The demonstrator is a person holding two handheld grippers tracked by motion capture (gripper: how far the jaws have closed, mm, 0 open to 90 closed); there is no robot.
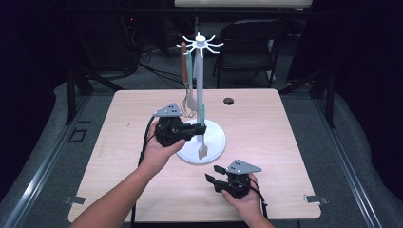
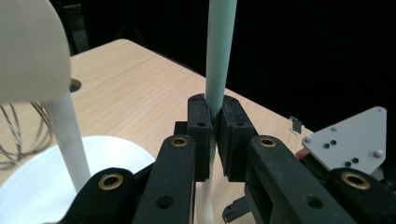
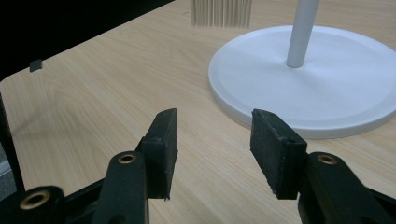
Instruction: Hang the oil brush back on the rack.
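A white utensil stand [image 1: 215,142] with a tall pole [image 1: 199,80] and a ring of hooks on top sits mid-table. My left gripper [image 1: 201,129] is shut on the mint-green handle of a spatula [image 1: 202,114], held upright over the base with its pale blade [image 1: 203,151] hanging down. In the left gripper view the pads [image 2: 201,135] clamp that handle [image 2: 219,56]. My right gripper [image 1: 212,173] is near the front edge, open and holding nothing. In the right gripper view its jaws [image 3: 212,140] stand apart above bare wood, short of the base [image 3: 327,88].
A brown-handled whisk [image 1: 184,71] and a second mint-handled utensil [image 1: 190,97] hang from the hooks. A dark round hole [image 1: 229,101] lies in the tabletop at the back. A black chair [image 1: 249,47] stands behind the table.
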